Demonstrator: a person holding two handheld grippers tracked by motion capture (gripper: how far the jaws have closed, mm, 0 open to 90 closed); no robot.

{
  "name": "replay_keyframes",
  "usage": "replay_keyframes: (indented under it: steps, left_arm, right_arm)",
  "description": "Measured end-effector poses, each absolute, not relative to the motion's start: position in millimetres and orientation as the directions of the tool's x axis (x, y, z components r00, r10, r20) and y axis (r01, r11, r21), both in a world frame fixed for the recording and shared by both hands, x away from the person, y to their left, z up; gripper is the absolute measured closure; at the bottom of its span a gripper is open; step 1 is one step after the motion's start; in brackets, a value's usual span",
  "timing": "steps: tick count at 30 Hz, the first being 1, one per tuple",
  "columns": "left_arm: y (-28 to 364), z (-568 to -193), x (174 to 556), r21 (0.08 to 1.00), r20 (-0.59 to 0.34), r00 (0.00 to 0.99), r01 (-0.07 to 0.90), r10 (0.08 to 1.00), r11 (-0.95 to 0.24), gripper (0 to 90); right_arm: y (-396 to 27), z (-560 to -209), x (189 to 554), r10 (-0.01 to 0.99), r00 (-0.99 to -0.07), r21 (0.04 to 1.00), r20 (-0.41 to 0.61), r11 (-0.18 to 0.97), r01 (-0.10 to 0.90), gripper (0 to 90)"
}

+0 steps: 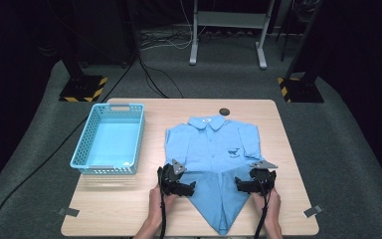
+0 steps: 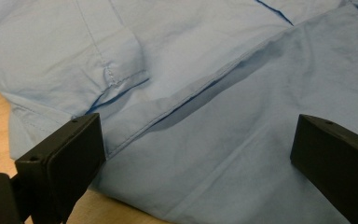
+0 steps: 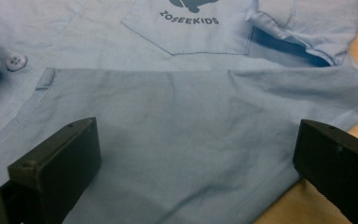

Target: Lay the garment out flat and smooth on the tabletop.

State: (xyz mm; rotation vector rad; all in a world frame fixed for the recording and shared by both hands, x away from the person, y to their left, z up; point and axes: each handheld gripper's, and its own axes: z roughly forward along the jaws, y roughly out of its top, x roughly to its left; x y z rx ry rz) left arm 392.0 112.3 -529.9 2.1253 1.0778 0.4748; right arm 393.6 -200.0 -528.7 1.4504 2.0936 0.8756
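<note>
Both grippers, left gripper (image 1: 193, 187) and right gripper (image 1: 237, 184), hover spread wide over the shirt (image 1: 211, 144) lying flat mid-desk (image 1: 129, 199), apparently lining up its folded hem flaps.

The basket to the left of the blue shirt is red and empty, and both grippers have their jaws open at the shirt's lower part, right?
Not quite: the basket is light blue, not red, as the high view shows. The rest holds: it sits empty to the left of the blue shirt, and the left gripper and right gripper both have their jaws open at the shirt's lower part.
</note>
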Motion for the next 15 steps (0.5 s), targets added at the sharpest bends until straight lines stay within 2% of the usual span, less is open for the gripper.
replay_keyframes:
  steps: [15]
  left_arm:
    - [96, -530, 380, 0.721, 0.015, 0.628, 0.533, 0.778, -0.444, 1.9]
  right_arm:
    - [-207, -530, 364, 0.950, -0.311, 0.717, 0.000, 0.217, 0.662, 0.1]
